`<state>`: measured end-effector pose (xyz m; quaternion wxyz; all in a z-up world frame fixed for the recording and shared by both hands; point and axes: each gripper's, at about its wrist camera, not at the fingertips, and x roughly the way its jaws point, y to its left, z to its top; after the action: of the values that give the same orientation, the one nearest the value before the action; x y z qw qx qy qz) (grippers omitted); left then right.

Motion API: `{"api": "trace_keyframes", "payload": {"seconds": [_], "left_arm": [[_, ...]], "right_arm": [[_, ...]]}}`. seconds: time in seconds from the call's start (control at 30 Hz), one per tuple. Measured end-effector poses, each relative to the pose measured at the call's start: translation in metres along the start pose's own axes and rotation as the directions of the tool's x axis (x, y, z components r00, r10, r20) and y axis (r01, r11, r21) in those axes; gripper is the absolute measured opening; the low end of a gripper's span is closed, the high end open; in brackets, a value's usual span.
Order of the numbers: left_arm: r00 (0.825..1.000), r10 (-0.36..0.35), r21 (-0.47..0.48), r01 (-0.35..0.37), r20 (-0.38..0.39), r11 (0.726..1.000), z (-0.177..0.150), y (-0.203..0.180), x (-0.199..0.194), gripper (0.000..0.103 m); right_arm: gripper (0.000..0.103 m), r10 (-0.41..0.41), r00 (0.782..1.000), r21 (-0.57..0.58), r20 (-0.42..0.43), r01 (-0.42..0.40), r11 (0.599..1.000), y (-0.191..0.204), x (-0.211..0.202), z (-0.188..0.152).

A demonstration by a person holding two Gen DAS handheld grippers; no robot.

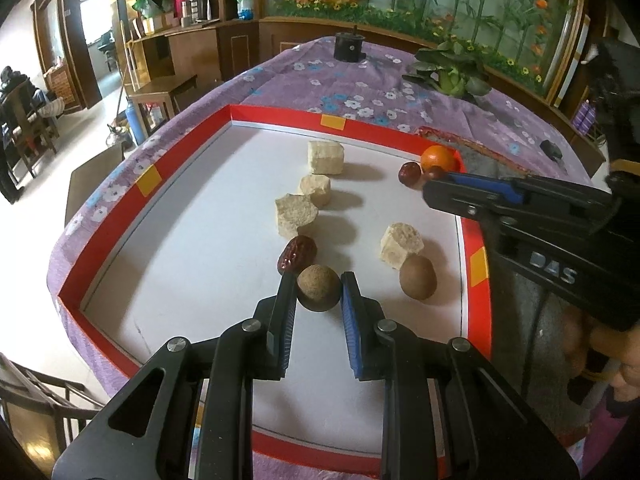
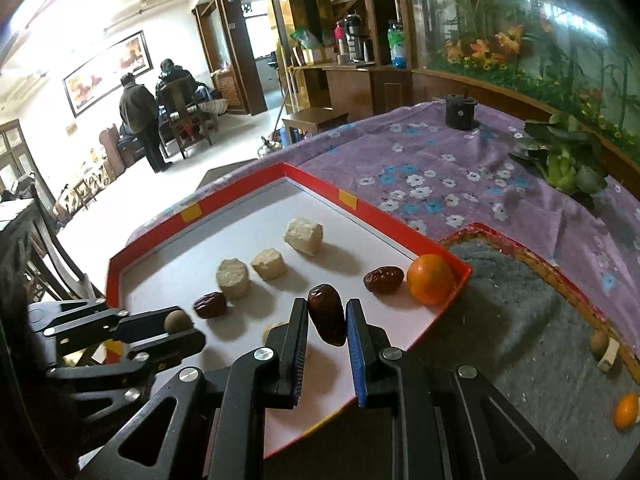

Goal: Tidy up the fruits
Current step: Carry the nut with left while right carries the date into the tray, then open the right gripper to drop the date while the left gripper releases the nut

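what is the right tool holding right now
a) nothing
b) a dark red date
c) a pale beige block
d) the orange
b: in the right wrist view the right tool is shut on a dark red date, wrinkled and upright between the pads, while the orange sits free in the corner of the red-rimmed tray.

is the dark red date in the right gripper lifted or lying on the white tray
Lifted: the dark red wrinkled date hangs upright, pinched in the right gripper, above the white red-rimmed tray.
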<state>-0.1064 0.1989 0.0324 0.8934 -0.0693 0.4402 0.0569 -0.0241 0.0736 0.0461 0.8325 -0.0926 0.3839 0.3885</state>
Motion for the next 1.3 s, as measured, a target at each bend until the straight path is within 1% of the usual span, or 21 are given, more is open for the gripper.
{"api": "trace_keyframes", "payload": {"seconds": [0.17,0.33,0.57,0.6,0.67,0.73,0.8,0.87,0.93,1.0,1.1,1.2,1.3], "left_arm": [[1.000,-0.014,0.003,0.014,-0.006,1.000,0.001,-0.003,0.003,0.021],[1.000,-0.020,0.003,0.020,-0.019,1.000,0.002,-0.005,0.009,0.021],[1.000,0.001,0.003,-0.001,-0.029,1.000,0.004,-0.008,0.013,0.021],[0.999,-0.001,-0.001,0.001,-0.032,1.000,0.004,-0.008,0.013,0.021],[0.999,-0.003,-0.004,0.003,-0.032,1.000,0.004,-0.009,0.014,0.021],[0.999,-0.002,-0.002,0.002,-0.034,1.000,0.004,-0.008,0.013,0.021],[0.999,0.005,0.001,-0.005,-0.037,1.000,0.004,-0.009,0.013,0.021],[0.999,0.021,0.009,-0.021,-0.028,1.000,0.004,-0.010,0.011,0.026],[1.000,0.023,0.008,-0.023,-0.013,1.000,0.005,-0.012,0.008,0.044],[1.000,0.023,0.004,-0.023,0.009,1.000,0.006,-0.013,0.002,0.050],[0.999,0.041,0.018,-0.041,0.028,0.999,0.009,-0.018,-0.004,0.050],[0.999,0.042,0.024,-0.043,0.032,0.999,0.011,-0.024,-0.006,0.050],[0.998,0.038,0.037,-0.040,0.047,0.999,0.013,-0.034,-0.011,0.050]], "right_arm": [[0.018,-0.003,1.000,0.028,-0.024,0.004,1.000,-0.008,0.017,0.005],[0.018,-0.007,0.998,0.015,-0.057,0.008,1.000,-0.009,0.031,0.005],[0.018,0.003,0.997,0.019,-0.076,-0.002,1.000,-0.009,0.041,0.006],[0.019,0.005,0.997,0.020,-0.074,-0.003,1.000,-0.009,0.042,0.006],[0.028,0.018,0.998,0.024,-0.067,-0.017,1.000,-0.009,0.042,0.006],[0.033,0.034,0.998,0.029,-0.056,-0.033,0.999,-0.009,0.041,0.006],[0.033,0.032,0.998,0.029,-0.051,-0.031,0.999,-0.009,0.038,0.004],[0.033,0.026,0.999,0.033,-0.046,-0.025,0.999,-0.009,0.035,0.003],[0.033,0.028,0.999,0.046,-0.037,-0.026,0.999,-0.011,0.029,0.001],[0.033,0.026,0.999,0.059,-0.026,-0.025,0.998,-0.014,0.021,-0.001],[0.033,0.019,1.000,0.073,0.004,-0.019,0.997,-0.018,0.006,-0.003],[0.035,0.009,0.999,0.089,0.035,-0.012,0.996,-0.021,-0.012,-0.007],[0.042,-0.015,0.998,0.097,0.062,0.009,0.995,-0.026,-0.030,-0.013]]}}
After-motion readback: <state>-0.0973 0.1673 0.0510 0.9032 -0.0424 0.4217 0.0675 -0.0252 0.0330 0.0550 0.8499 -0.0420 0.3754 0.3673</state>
